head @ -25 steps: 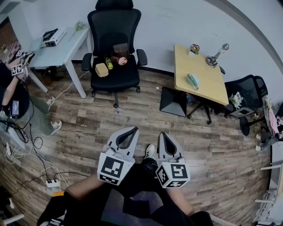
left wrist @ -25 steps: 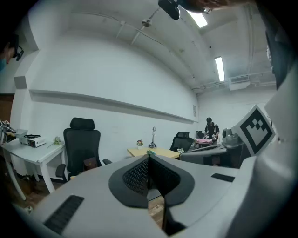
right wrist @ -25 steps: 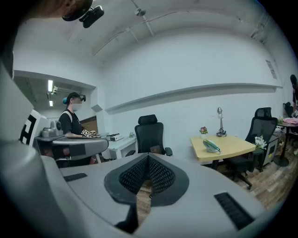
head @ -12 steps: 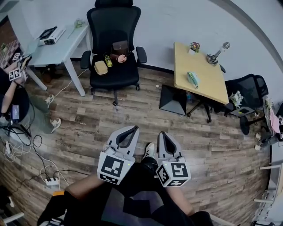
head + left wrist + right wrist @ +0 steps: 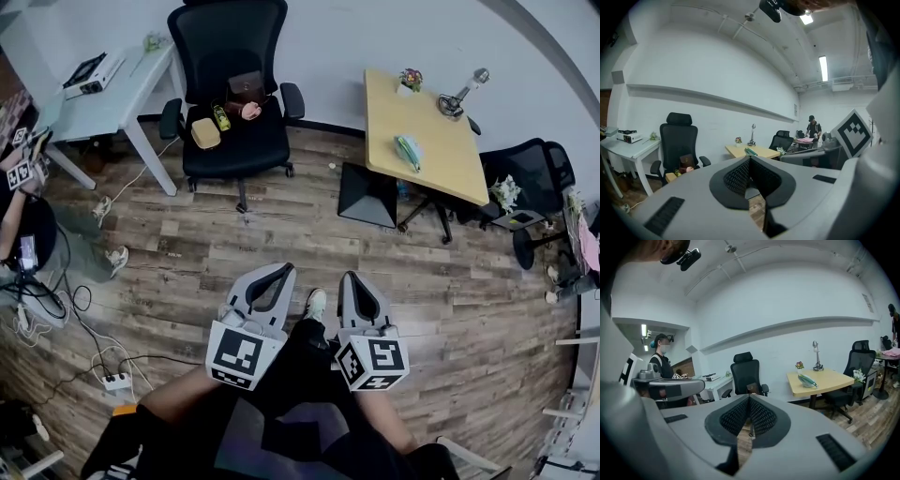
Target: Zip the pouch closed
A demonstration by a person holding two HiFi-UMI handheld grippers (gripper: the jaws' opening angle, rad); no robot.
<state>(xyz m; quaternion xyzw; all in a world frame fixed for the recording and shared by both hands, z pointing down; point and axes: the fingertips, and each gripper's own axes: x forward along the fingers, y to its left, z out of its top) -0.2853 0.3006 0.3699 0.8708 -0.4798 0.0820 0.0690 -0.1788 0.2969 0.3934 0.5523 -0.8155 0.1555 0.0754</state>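
A teal pouch lies on the light wooden table far ahead at the upper right; it also shows as a small teal pouch in the left gripper view and as the pouch in the right gripper view. My left gripper and right gripper hang side by side close to my body over the wood floor, well short of the table. Both are shut with nothing between the jaws, as the left gripper and right gripper show in their own views.
A black office chair with small items on its seat stands ahead, with a white desk to its left. A black box sits beside the table. A person stands at the left; cables and a power strip lie on the floor.
The head view has shifted a little, so the chair and table sit slightly higher and further left. Both grippers stay shut and in about the same place.
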